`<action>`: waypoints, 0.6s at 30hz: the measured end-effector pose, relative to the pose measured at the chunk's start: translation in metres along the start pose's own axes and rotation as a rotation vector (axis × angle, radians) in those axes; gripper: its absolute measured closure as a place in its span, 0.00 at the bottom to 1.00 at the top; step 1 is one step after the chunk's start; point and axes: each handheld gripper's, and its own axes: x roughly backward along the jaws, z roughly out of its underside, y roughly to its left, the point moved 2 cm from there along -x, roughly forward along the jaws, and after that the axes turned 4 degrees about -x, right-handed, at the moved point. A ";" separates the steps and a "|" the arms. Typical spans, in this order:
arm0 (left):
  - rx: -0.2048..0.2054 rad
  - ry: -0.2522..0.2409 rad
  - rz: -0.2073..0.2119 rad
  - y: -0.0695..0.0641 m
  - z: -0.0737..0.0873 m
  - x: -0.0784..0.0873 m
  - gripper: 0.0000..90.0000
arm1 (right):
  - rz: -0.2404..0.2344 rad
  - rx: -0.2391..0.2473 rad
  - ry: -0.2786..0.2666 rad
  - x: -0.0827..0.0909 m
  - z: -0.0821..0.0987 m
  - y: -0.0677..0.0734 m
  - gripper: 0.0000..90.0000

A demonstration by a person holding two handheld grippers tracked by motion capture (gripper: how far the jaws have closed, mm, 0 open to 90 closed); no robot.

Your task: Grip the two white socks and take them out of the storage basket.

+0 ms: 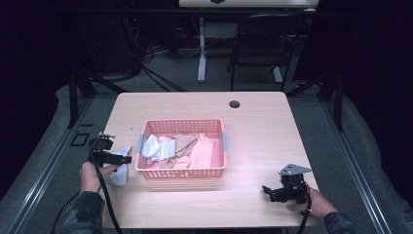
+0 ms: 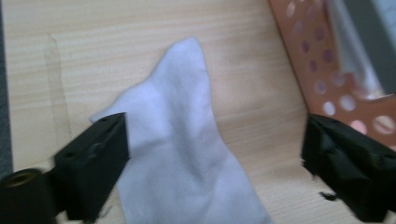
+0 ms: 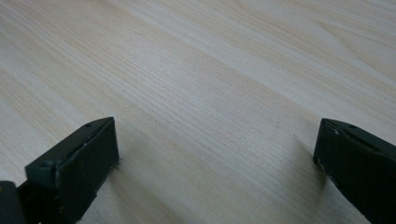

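So from where I sat watching the feeds, the left gripper (image 1: 127, 159) was hanging over the white fabric sock (image 1: 120, 168) with its two black jaws spread wide apart, nothing pinched between them. In the left gripper view the sock (image 2: 182, 149) lay flat on the light wooden table (image 2: 140, 32), running up between the jaws, and the jaw on that view's left sat over one edge of the cloth; I couldn't tell whether it actually touched. The sock was near the table's left edge, just beside the left end of the pink perforated plastic basket (image 1: 182, 172), and I could see a bit of that holed basket wall (image 2: 327, 60) at the upper right of the left gripper view. The basket itself sat around the middle of the table (image 1: 263, 126), and it had a jumble of white and beige-pink socks (image 1: 178, 148) piled inside. The right gripper (image 1: 268, 191) was well apart from all that, down near the table's front right corner, held low over bare wood. Its jaws were also spread wide, and the right gripper view had just wood grain (image 3: 210, 93) between them.
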 end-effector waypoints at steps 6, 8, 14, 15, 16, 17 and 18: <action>-0.025 -0.085 0.002 -0.008 -0.009 0.019 0.00 | 0.000 0.000 0.000 0.000 0.000 0.000 0.00; -0.042 -0.111 0.007 -0.013 -0.012 0.024 0.00 | 0.000 0.000 0.000 0.000 0.000 0.000 0.00; -0.129 -0.208 0.047 -0.041 -0.027 0.044 0.00 | 0.000 0.000 0.000 0.000 0.000 0.000 0.00; -0.143 -0.206 0.056 -0.047 -0.031 0.046 0.00 | 0.001 0.000 0.000 0.000 0.000 0.000 0.00; -0.157 -0.210 0.062 -0.054 -0.034 0.047 0.00 | 0.001 0.000 0.000 0.000 0.000 0.000 0.00; -0.161 -0.202 0.063 -0.061 -0.038 0.047 0.00 | 0.000 0.000 0.000 0.000 0.000 0.000 0.00; -0.169 -0.195 0.071 -0.067 -0.042 0.047 0.00 | 0.000 0.000 0.000 0.000 0.000 0.000 0.00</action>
